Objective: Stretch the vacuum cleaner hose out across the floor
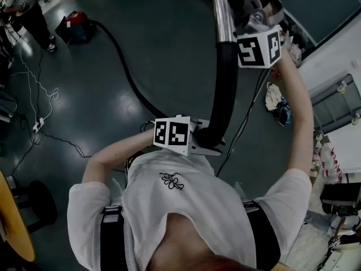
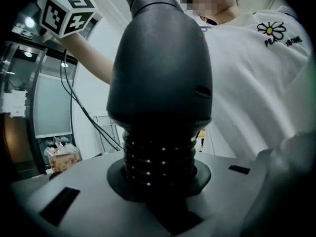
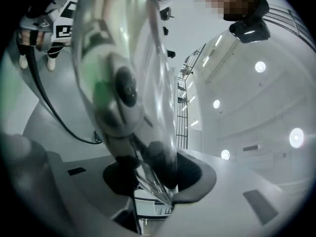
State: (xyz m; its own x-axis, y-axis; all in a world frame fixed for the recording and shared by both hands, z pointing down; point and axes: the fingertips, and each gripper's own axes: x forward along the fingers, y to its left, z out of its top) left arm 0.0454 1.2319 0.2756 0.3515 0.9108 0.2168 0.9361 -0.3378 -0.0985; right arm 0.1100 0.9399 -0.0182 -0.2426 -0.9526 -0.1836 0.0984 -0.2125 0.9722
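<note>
The black vacuum hose (image 1: 121,66) runs over the dark floor from the red vacuum cleaner (image 1: 76,27) at the upper left toward me. Its ribbed end (image 2: 158,157) joins a smooth black cuff (image 2: 163,73). My left gripper (image 2: 160,184) is shut on that ribbed end, and it sits close to my chest (image 1: 210,143). The black bent handle (image 1: 225,89) rises from there to a metal tube (image 1: 223,16). My right gripper (image 3: 148,177), raised high (image 1: 251,13), is shut on the wand's grey and clear handle part (image 3: 123,88).
A person (image 1: 31,16) stands at the far left beside the cleaner. White cables and a power strip (image 1: 38,126) lie on the floor at left. A yellow table edge (image 1: 14,224) is at the lower left. Cloths (image 1: 276,103) and white shelves stand at right.
</note>
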